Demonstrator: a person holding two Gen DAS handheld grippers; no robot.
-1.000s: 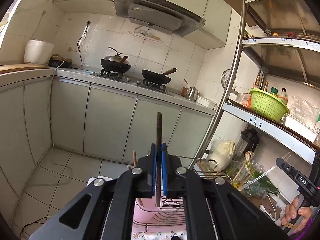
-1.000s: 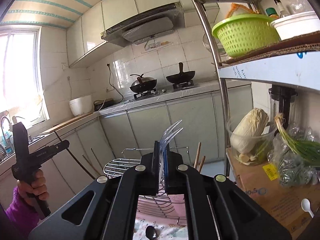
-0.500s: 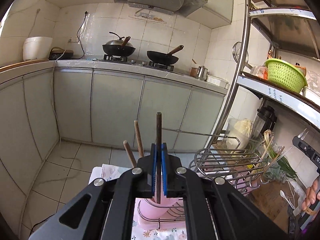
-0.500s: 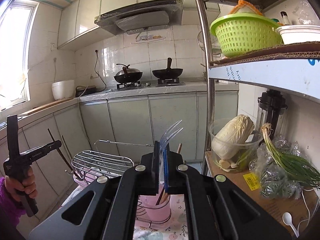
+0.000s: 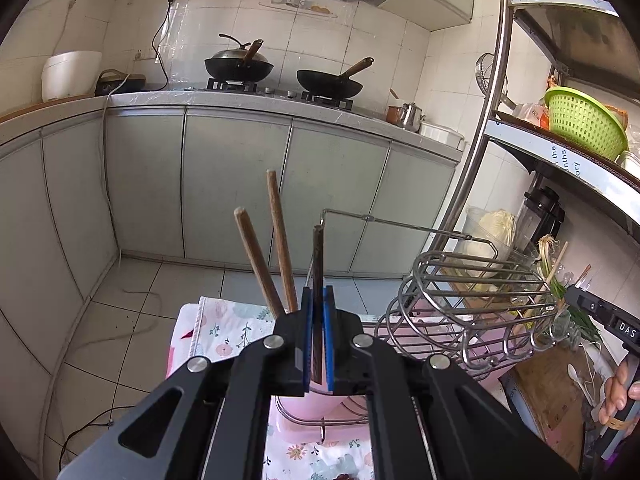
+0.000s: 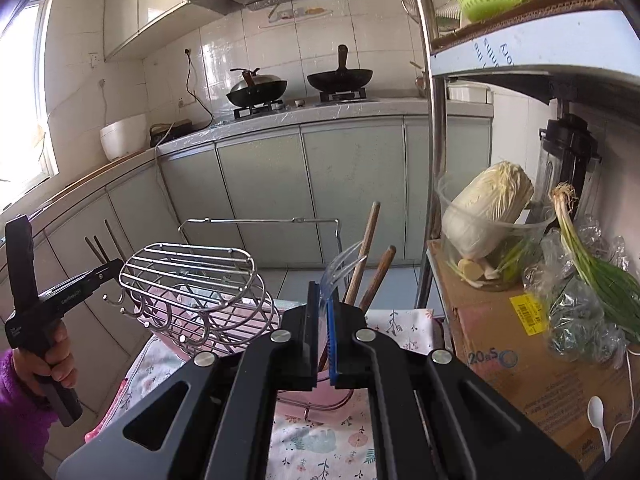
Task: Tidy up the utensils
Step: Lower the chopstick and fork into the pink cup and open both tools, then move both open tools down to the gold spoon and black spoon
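Left wrist view: left tool [image 5: 318, 336] clamped on dark chopsticks [image 5: 318, 264], held upright directly above pink cup [image 5: 308, 402]. Two wooden chopsticks [image 5: 280, 248] already standing in that cup, leaning left. Wire rack [image 5: 468, 308] just right of cup, on floral cloth [image 5: 224, 328] covering tabletop.

Right wrist view: right tool [image 6: 323, 332] closed on clear plastic fork [image 6: 340, 266], tines up, over same cup beside the wooden chopsticks. Left hand [image 6: 56, 364] at left edge. Cabbage [image 6: 488, 204] on shelf, right.
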